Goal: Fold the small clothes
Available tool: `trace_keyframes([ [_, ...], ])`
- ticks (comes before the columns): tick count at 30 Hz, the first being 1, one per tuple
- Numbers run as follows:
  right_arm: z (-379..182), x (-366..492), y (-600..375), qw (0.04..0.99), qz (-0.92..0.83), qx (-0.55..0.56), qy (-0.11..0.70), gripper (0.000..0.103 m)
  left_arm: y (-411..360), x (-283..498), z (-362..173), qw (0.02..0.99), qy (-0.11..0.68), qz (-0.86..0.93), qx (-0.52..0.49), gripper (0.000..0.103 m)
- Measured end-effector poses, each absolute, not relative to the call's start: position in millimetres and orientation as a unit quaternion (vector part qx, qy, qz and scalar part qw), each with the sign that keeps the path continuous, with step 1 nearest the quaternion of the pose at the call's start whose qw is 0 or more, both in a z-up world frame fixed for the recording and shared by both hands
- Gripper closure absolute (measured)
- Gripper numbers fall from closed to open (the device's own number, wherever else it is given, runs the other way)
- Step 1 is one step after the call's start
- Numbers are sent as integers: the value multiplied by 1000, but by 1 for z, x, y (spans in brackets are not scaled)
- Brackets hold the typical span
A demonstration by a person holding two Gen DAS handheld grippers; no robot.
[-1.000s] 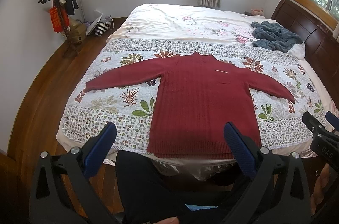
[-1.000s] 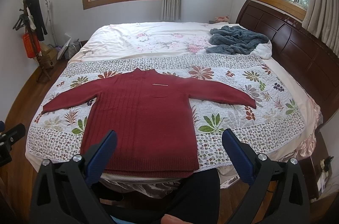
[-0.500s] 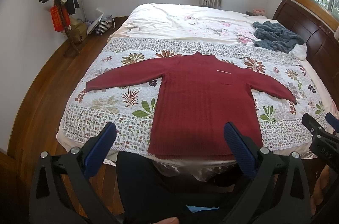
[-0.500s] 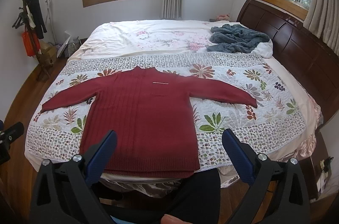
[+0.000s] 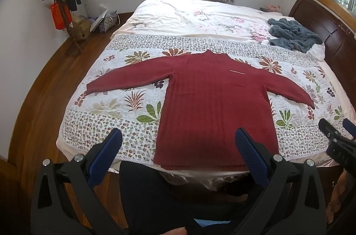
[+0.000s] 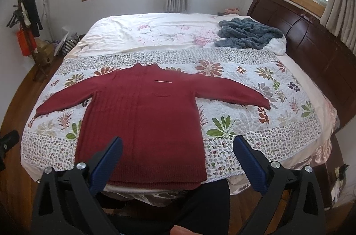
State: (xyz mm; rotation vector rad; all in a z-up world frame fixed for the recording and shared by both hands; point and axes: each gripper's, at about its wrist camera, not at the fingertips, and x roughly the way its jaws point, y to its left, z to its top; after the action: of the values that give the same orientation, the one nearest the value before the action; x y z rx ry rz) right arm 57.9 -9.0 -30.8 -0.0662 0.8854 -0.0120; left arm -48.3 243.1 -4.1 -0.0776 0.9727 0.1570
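Sweater (image 5: 213, 106) unmoved; both hand-held grippers (image 5: 178, 152) (image 6: 178, 157) still spread, empty.

**Both grippers spread wide and empty, held low in front of the person**

The left gripper (image 5: 176, 149) is level and points forward, its two blue-padded fingers (image 5: 104, 155) far apart with nothing between them. Its black frame arms fan out toward the lower corners of the left wrist view.

The right gripper (image 6: 176, 157) has the same pose: fingers (image 6: 250, 165) wide apart, pads bare, nothing clamped. In the left wrist view its tip (image 5: 336, 138) shows at the right edge, just beside the left gripper at about the same height.

Below both grippers sit the person's legs in dark trousers (image 5: 153, 197), knees forward. A sliver of a hand (image 6: 181, 230) shows at the bottom edge of the right wrist view.
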Motion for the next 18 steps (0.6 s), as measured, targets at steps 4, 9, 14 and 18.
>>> trace_keyframes([
  [4, -49, 85, -42, 911, 39, 35, 410, 4, 250, -27, -31, 880, 469, 36, -69, 3],
  [9, -101, 139, -125, 882, 37, 172, 437, 4, 267, 5, -77, 867, 480, -22, -133, 3],
  [14, -184, 186, -242, 808, -15, 361, 465, 29, 269, 31, -100, 866, 480, -21, -138, 3],
  [18, -248, 213, -322, 758, -67, 463, 454, 43, 269, 50, -114, 858, 480, -36, -178, 3],
])
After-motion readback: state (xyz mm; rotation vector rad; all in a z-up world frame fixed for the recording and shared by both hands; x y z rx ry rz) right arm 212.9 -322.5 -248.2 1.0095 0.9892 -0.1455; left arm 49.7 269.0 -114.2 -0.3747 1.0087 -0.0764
